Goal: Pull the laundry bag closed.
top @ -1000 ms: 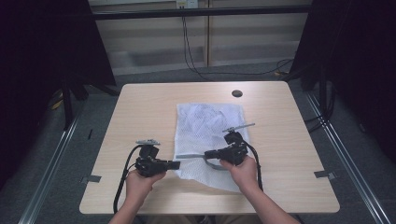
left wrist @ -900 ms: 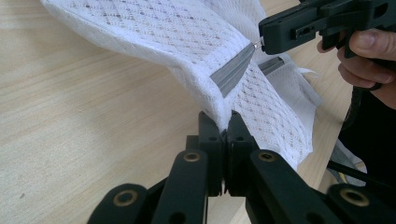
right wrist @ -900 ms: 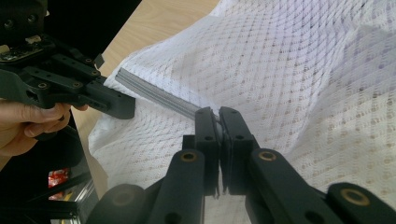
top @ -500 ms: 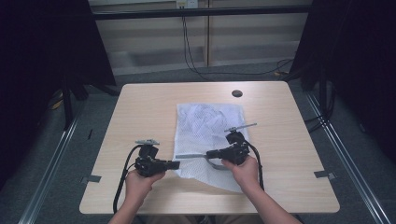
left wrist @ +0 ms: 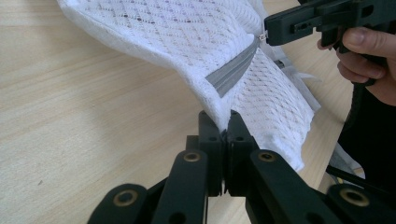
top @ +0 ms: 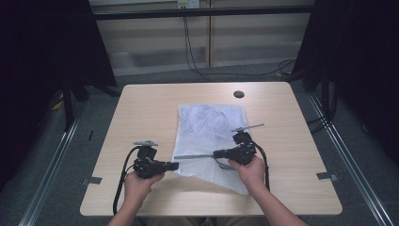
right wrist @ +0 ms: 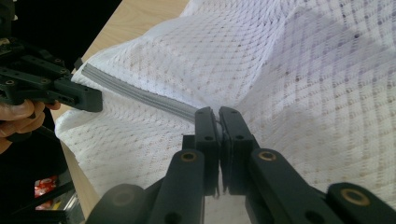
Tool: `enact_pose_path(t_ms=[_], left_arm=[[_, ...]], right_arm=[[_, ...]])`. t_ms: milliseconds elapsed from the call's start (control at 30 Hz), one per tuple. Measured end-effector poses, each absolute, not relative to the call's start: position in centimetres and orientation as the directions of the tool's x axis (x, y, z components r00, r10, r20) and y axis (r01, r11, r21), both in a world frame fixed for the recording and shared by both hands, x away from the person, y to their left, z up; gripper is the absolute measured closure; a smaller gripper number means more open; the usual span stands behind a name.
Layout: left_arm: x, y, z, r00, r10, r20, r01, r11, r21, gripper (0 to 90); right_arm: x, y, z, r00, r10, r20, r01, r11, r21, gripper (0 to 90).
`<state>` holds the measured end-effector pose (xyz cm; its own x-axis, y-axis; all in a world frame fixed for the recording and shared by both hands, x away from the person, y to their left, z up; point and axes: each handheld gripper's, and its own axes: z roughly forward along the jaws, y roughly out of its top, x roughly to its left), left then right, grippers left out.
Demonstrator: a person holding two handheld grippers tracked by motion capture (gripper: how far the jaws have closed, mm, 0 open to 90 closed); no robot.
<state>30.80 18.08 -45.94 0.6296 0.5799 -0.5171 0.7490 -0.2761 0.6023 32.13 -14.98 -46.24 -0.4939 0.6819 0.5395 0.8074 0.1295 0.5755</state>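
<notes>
white mesh bag point(top: 207, 125), grey zipper point(left wrist: 231, 74), pinching claws

The left gripper point(left wrist: 223, 122) pinches the white mesh bag's point(left wrist: 196, 46) edge at its grey zipper point(left wrist: 232, 74) on the table point(left wrist: 70, 121).

This looks like a lab or a recording room, not a home; one plain wooden table point(top: 141, 108) stands alone on grey carpet point(top: 89, 155); black curtains point(top: 42, 56) hang at both sides; metal rails point(top: 49, 174) run along the floor; cables point(top: 190, 52) hang down the back wall from a socket point(top: 187, 4).
</notes>
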Motion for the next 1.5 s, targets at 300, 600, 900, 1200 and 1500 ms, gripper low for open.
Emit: enact_pose_path(t_ms=[300,600,900,1200,1500], left_arm=[[30.8,18.1,-46.0,0.630,0.581,-0.516,0.749,-0.279,0.600,88.3],[30.7,18.1,-46.0,0.630,0.581,-0.515,0.750,-0.283,0.598,88.2],[30.7,18.1,-46.0,0.629,0.584,-0.513,0.750,-0.283,0.597,88.2],[30.7,18.1,-46.0,0.628,0.585,-0.514,0.751,-0.282,0.597,88.3],[30.8,18.1,-46.0,0.626,0.585,-0.516,0.754,-0.282,0.594,88.3]], right_arm=[[32.1,-15.5,-46.3,-0.492,0.686,0.536,0.806,0.126,0.579,86.9],[32.0,-15.8,-46.2,-0.496,0.683,0.537,0.801,0.121,0.587,87.0],[32.0,-16.0,-46.3,-0.492,0.684,0.539,0.803,0.118,0.584,86.9],[32.0,-16.3,-46.2,-0.494,0.685,0.535,0.802,0.121,0.585,86.9],[32.0,-16.3,-46.3,-0.499,0.688,0.528,0.799,0.129,0.588,87.0]])
